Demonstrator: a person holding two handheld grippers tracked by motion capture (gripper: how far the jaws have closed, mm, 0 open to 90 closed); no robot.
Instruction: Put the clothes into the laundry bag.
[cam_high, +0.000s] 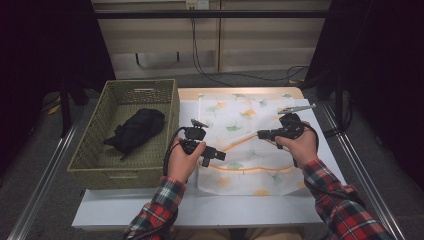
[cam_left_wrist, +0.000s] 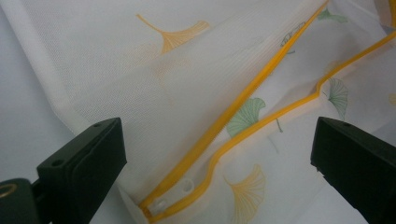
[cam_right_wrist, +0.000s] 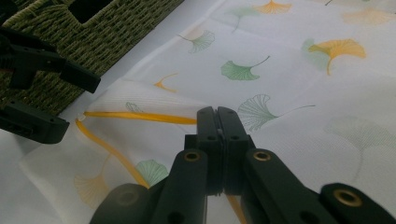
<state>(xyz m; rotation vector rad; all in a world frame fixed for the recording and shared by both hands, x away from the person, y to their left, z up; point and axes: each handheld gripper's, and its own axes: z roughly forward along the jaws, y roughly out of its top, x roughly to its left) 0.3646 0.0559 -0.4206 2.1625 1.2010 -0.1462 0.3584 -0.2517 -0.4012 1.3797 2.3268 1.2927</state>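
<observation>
My right claw (cam_right_wrist: 217, 122) is clenched tight, its two black jaws pressed flat together on the yellow trim (cam_right_wrist: 140, 115) of the mesh bag (cam_right_wrist: 289, 93), pinching the edge where the band runs in under the jaw tips. In the high view this claw (cam_high: 261, 134) points toward nine o'clock, with my right hand (cam_high: 296, 144) wrapped round the grip from behind and the plaid sleeve (cam_high: 340, 200) running back toward five o'clock.

My left claw (cam_left_wrist: 219, 154) is released: its jaws stand wide apart, one at the eight o'clock corner of its own view and the other at four o'clock, and neither pad touches anything. Between them lies the end of the yellow trim (cam_left_wrist: 224, 121), two bands meeting in a corner at six o'clock and running away toward one o'clock. In the high view the left claw (cam_high: 216, 156) points toward three o'clock, my left hand (cam_high: 184, 159) curled under it.

The mesh bag (cam_high: 240, 120) is spread flat on the white table (cam_high: 200, 210), printed with green and orange leaves, and both claws meet over its middle. At nine o'clock from the bag stands a woven basket (cam_high: 95, 165), just beside it, with a black bundle (cam_high: 136, 130) lying inside.
</observation>
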